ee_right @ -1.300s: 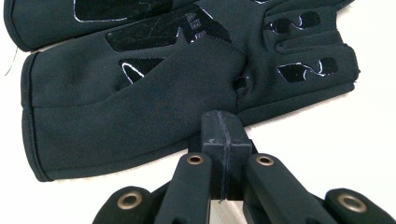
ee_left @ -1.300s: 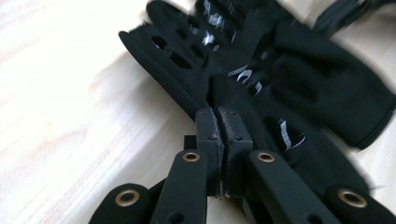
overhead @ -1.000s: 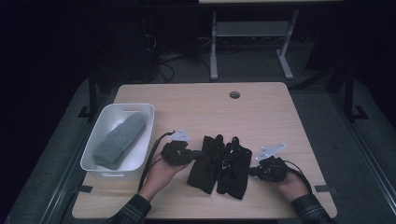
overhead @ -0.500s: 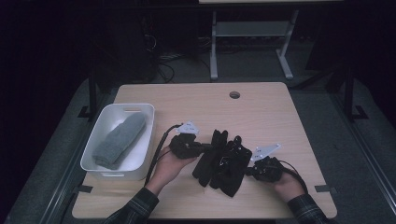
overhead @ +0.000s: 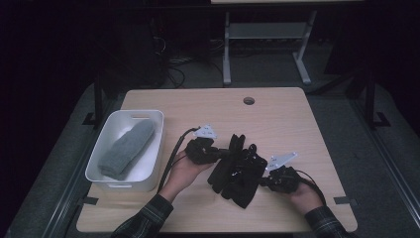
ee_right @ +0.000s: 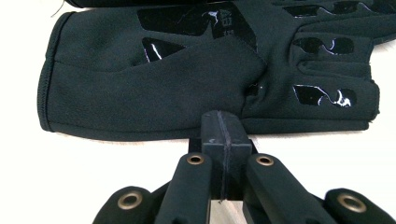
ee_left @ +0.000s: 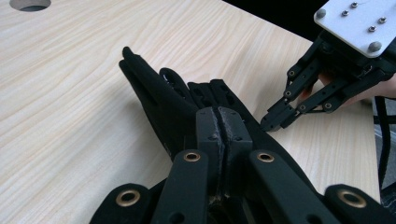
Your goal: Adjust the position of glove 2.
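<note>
Desk [overhead: 277, 119] of pale wood, carrying everything within easy reach. White bin [overhead: 148, 173] at its left edge, holding a folded grey cloth [overhead: 126, 148], apparently set aside. Black gloves [overhead: 237, 171] at the near middle, overlapped, probably for pairing. Left claw [ee_left: 219, 122] pressed together on a glove edge, lifting it. Right claw [ee_right: 223, 128] pressed together at the opposite edge, probably pinning it.

This is looking like a lab or recording studio; a pale wooden tabletop [overhead: 277, 119] with a cable hole [overhead: 249, 100] is standing among dark surroundings; beyond the hand-held grippers, cables [overhead: 171, 62] are trailing across the floor beside a white desk frame [overhead: 262, 44].
</note>
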`<state>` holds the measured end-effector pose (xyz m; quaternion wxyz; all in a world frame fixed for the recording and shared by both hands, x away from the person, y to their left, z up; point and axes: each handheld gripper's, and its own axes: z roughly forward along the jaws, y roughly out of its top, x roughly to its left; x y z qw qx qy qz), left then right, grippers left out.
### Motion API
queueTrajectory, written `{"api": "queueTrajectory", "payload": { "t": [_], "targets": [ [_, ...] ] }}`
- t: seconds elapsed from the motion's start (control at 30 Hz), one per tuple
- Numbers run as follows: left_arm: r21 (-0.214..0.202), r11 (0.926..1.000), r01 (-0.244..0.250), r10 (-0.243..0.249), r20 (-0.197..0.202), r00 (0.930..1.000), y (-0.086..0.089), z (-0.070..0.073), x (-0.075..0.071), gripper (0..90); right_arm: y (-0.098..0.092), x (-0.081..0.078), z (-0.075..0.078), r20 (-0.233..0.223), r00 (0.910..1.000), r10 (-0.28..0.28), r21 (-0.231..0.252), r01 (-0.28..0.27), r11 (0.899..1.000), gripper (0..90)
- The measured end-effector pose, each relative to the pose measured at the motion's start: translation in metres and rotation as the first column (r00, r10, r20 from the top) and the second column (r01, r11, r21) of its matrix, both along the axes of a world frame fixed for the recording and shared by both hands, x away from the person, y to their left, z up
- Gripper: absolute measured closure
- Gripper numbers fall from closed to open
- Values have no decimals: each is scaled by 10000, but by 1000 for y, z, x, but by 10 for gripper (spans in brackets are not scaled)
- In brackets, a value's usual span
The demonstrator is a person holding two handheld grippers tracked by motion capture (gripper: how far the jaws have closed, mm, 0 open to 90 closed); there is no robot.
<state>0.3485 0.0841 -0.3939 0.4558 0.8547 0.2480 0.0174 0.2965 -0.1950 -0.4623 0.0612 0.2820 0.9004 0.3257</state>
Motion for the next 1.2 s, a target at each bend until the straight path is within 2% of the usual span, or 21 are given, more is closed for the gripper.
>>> {"api": "queueTrajectory", "payload": {
  "t": [0.13, 0.37, 0.7, 0.73, 0.9, 1.0, 1.03, 1.2],
  "targets": [
    [-94, 9999, 62, -63, -97, 9999, -4, -1, 1, 876, 1, 0, 0, -39, 10000, -48, 42, 48, 10000, 900],
    [-15, 9983, 587, -587, -157, 9981, -23, -2, -3, 876, 7, 1, 0, 1, 10000, 84, 60, -84, 9999, 900],
    [227, 9918, 1260, -1252, -348, 9915, -52, -17, -13, 876, 9, 1, -1, 8, 10000, 77, 96, -77, 9999, 900],
    [362, 9898, 1378, -1366, -322, 9901, -54, -19, -14, 876, 9, 1, -1, 9, 10000, 78, 92, -78, 9999, 900],
    [459, 9870, 1540, -1516, -526, 9870, -63, -29, -17, 875, 9, 3, -1, -10, 10000, 73, 169, -73, 9998, 900],
    [299, 9870, 1577, -1556, -639, 9858, -66, -33, -17, 868, 6, 2, 1, 1, 10000, -40, 130, 40, 9999, 900],
    [368, 9851, 1680, -1657, -585, 9844, -66, -34, -16, 862, 3, 2, 2, 82, 9999, -75, 136, 74, 9999, 900],
    [51, 9860, 1668, -1662, -561, 9845, -68, -32, -18, 819, -14, 3, 6, 143, 9986, -508, 296, 504, 9983, 900]
  ]
}}
